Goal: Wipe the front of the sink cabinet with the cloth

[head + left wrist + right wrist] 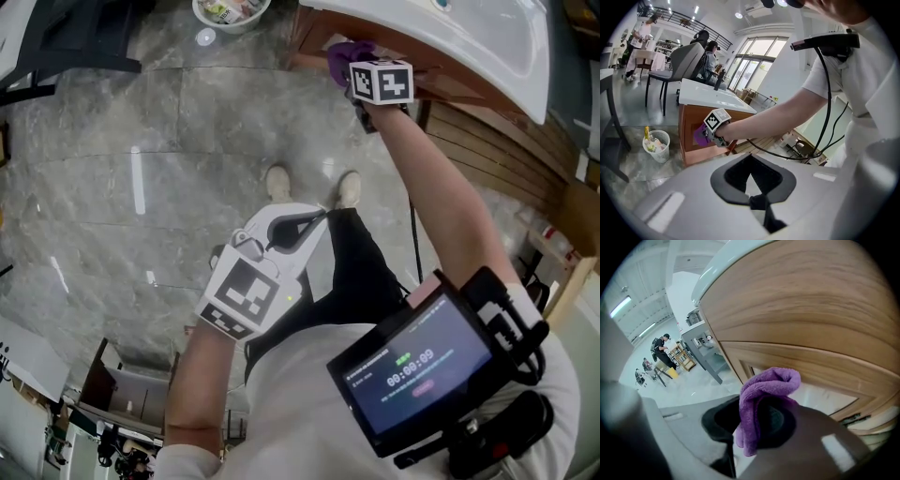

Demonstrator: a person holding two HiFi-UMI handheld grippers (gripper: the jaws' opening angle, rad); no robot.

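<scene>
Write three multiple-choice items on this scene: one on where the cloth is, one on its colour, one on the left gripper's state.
1. Where is the folded terry cloth?
A. on the grey floor
B. in the right gripper, at the wood-grain sink cabinet
C. in the white waste basket

2. Its colour?
A. yellow
B. purple
C. white

3. The left gripper is:
A. shut, empty
B. shut on the cloth
C. wide open

Key:
1 B: the right gripper view shows it pinched between the jaws, before the wooden panel.
2 B: it is purple in every view.
3 A: its own view shows the jaws together with nothing between them.
</scene>
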